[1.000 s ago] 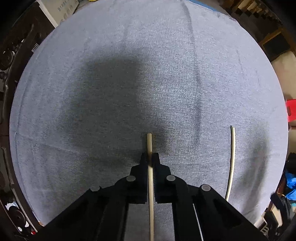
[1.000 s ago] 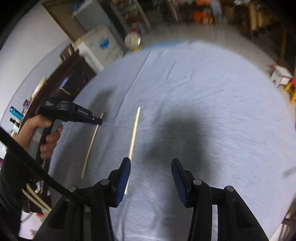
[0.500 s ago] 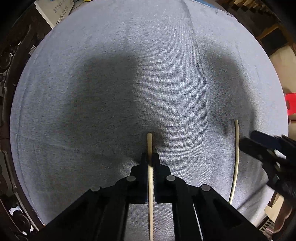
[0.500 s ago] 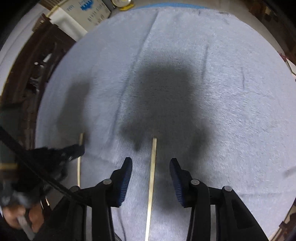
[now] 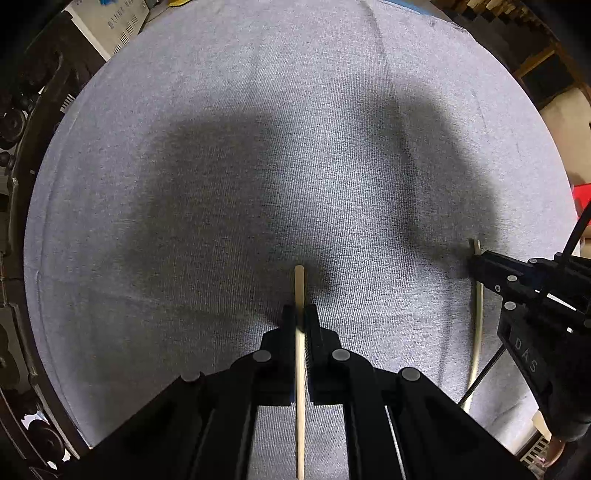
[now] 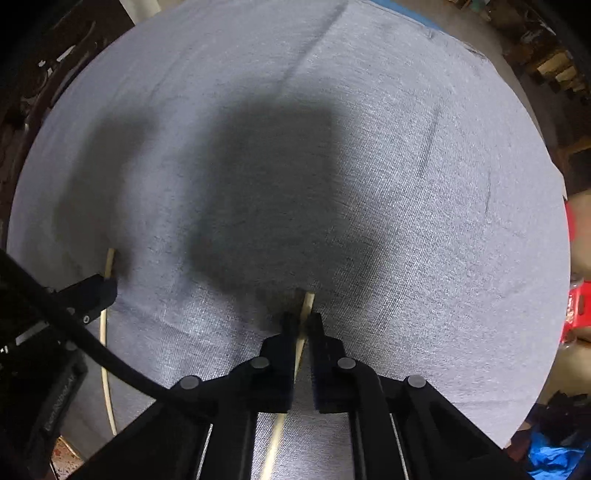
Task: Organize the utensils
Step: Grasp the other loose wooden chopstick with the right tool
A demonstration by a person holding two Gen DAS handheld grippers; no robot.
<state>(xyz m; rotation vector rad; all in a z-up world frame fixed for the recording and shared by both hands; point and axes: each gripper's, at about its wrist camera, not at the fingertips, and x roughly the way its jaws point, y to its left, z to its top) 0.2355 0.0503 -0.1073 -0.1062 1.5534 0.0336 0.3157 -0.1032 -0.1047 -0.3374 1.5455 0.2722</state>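
Two pale wooden chopsticks lie on a grey cloth-covered table (image 5: 295, 147). My left gripper (image 5: 300, 314) is shut on one chopstick (image 5: 299, 288), whose tip pokes out ahead of the fingers. In the right wrist view my right gripper (image 6: 300, 321) is shut on the other chopstick (image 6: 307, 302), which runs back slightly askew between the jaws. Each view shows the other gripper: the right one at the right edge (image 5: 484, 266) over its chopstick (image 5: 478, 317), the left one at the left edge (image 6: 99, 291) over its chopstick (image 6: 105, 354).
The grey cloth (image 6: 369, 147) spreads far ahead of both grippers with a few creases. Dark furniture (image 5: 33, 92) borders the table on the left. A white box (image 5: 118, 22) stands beyond the far left edge. A red object (image 6: 572, 310) sits off the right edge.
My right gripper came down over the second chopstick and closed on it; it was open a second ago. My left gripper stayed shut on its chopstick, barely moving.
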